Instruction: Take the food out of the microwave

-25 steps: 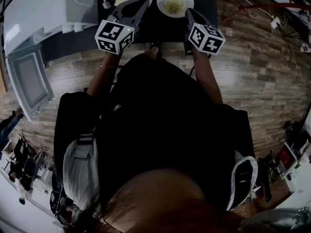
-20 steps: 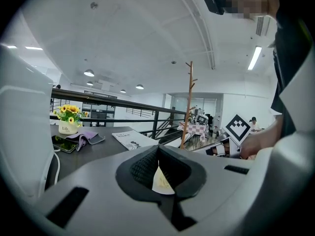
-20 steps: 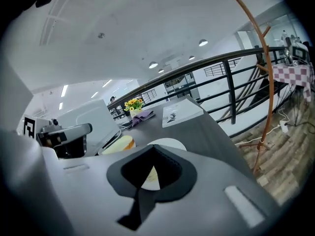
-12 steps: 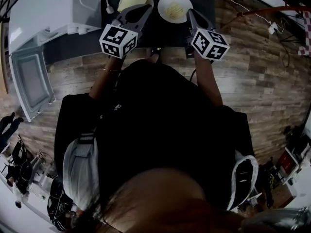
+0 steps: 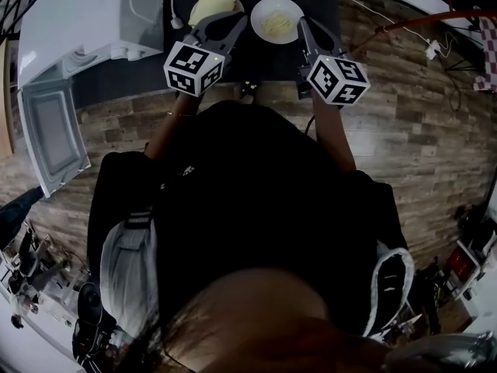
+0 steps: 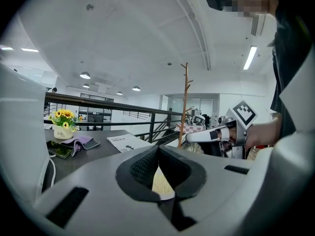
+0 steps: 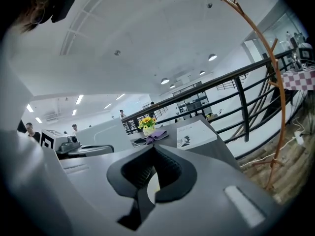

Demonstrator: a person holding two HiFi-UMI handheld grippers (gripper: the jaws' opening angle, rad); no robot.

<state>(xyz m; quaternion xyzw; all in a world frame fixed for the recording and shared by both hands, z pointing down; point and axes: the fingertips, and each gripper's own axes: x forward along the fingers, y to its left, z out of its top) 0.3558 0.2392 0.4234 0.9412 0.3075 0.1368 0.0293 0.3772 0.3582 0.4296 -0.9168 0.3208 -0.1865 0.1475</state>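
Lying just beyond closed right claw (image 5: 304,24): plate of food (image 5: 276,18).

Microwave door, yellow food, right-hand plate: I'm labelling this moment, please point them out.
microwave door (image 5: 48,130), head view, on its window panel.
yellow food (image 5: 211,5), head view, on its middle.
right-hand plate (image 5: 293,12), head view, on its bare rim.

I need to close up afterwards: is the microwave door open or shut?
Open: in the head view the door stands swung out from the microwave.
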